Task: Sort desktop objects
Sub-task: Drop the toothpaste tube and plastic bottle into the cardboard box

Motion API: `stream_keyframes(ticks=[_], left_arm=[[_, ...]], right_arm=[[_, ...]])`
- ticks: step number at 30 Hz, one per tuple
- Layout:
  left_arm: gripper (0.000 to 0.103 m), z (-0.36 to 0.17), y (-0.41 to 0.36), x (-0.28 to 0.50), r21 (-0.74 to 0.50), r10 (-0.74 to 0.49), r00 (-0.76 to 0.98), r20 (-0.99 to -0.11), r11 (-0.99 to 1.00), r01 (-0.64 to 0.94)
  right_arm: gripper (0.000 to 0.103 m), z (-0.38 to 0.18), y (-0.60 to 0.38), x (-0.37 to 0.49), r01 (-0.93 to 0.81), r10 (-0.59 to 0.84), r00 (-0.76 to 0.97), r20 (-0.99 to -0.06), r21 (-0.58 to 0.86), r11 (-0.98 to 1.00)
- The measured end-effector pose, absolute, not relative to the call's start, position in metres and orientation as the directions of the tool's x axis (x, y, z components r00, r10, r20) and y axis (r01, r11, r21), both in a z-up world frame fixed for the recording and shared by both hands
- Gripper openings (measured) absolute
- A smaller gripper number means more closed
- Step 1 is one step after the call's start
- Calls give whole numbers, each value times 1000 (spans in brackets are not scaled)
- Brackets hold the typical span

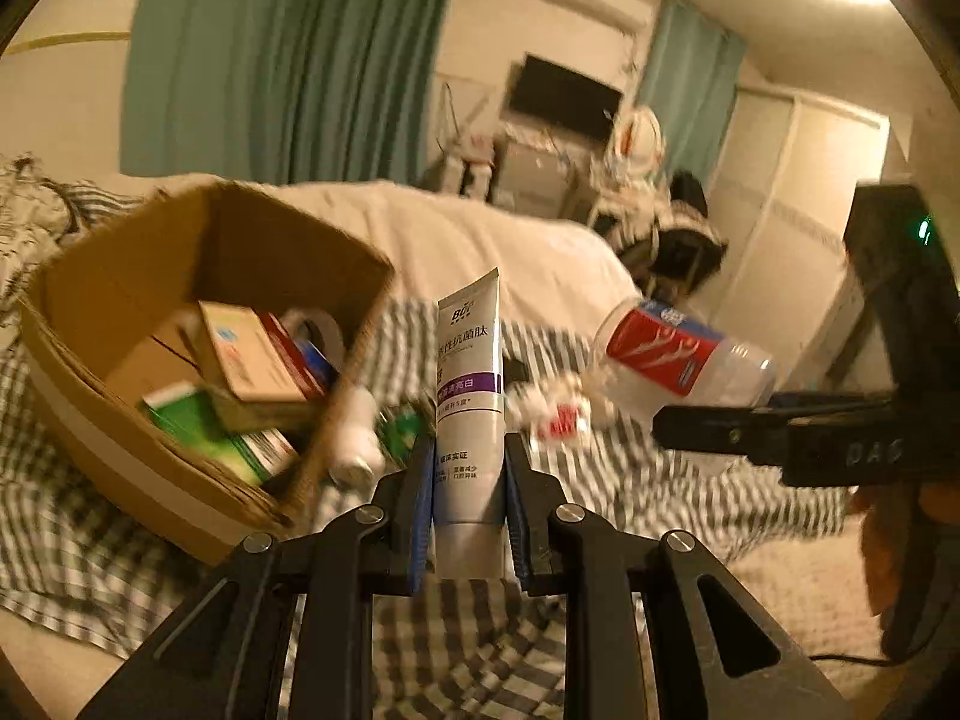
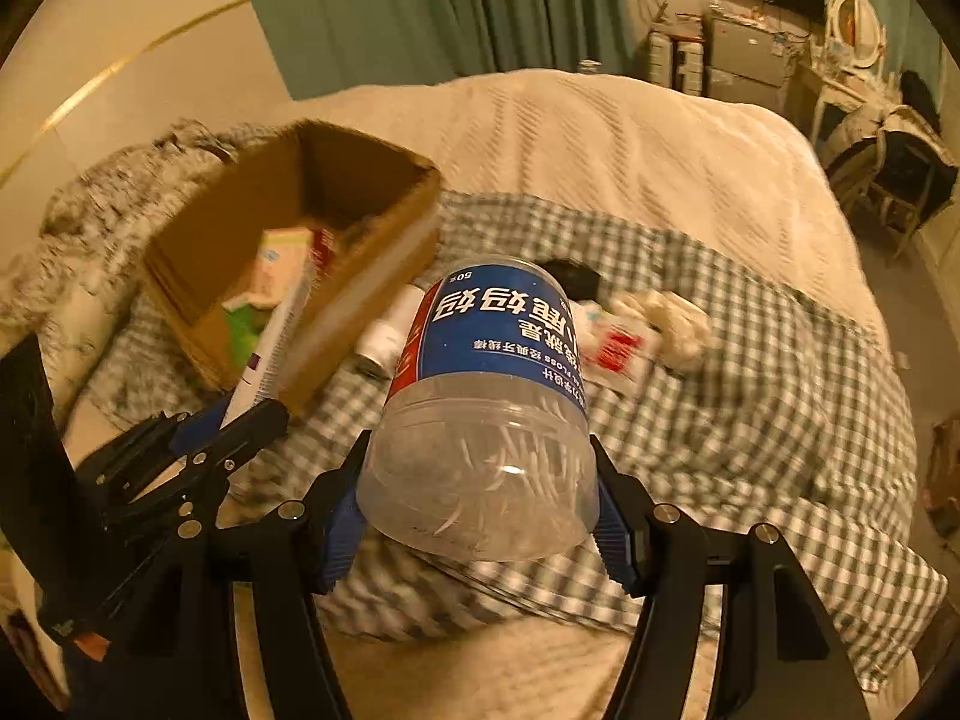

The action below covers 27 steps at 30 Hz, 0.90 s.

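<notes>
My left gripper (image 1: 469,450) is shut on a white toothpaste tube (image 1: 468,396) with a purple band, held upright above the checked cloth. The same tube (image 2: 270,354) shows at the left of the right wrist view, in front of the cardboard box (image 2: 360,174). My right gripper (image 2: 480,480) is shut on a clear plastic jar (image 2: 486,420) with a blue and red label and floss picks inside. That jar (image 1: 678,354) hangs at the right of the left wrist view, held from the right. The open box (image 1: 132,252) at the left holds several small cartons.
A green-and-white checked cloth (image 2: 750,420) covers the bed. On it lie a small white bottle (image 2: 390,330), a red-and-white packet (image 2: 612,354), crumpled white material (image 2: 672,318) and a dark object (image 2: 576,279). A cream blanket (image 2: 630,144) lies beyond, furniture at the far right.
</notes>
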State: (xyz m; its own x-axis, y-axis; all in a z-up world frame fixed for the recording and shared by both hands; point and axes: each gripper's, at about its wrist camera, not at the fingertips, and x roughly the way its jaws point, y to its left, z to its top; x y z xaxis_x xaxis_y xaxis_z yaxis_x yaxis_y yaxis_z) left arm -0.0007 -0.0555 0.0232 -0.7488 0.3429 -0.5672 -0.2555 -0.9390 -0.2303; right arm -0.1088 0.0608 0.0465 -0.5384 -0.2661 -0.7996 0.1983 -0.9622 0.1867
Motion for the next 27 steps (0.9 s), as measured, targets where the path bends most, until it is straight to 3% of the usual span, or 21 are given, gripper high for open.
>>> stream_keyframes(ticks=[8,13,17,21,22,24,25,27], left_arm=[[21,66,-119,-43,-140,198,-816,-543,-980,-145],[21,48,-157,-77,-123,118,-809,-576,-991,-57],[21,23,-170,-93,-158,126,-791,-598,-987,-38],[22,12,-167,-102,-115,98,-803,-588,-993,-37],[24,12,-166,-103,-102,93,-809,-581,-994,-41],[33,12,-163,-103,-102,100,-811,-576,-994,-50],[47,13,-161,-102,-111,116,-811,-573,-992,-64],[86,16,-154,-97,-122,152,-813,-561,-988,-100]], right_arm=[[64,80,2,-154,304,-350,-549,-759,209,-930],[63,75,-50,-199,359,-411,-528,-743,243,-901],[63,53,-76,-232,356,-436,-490,-755,283,-891],[64,31,-84,-262,341,-468,-472,-748,334,-879],[64,28,-84,-269,335,-484,-467,-740,359,-871],[78,26,-76,-280,314,-523,-475,-707,419,-852],[85,28,-72,-282,294,-512,-496,-701,419,-859],[85,34,-63,-281,287,-513,-518,-685,425,-858]])
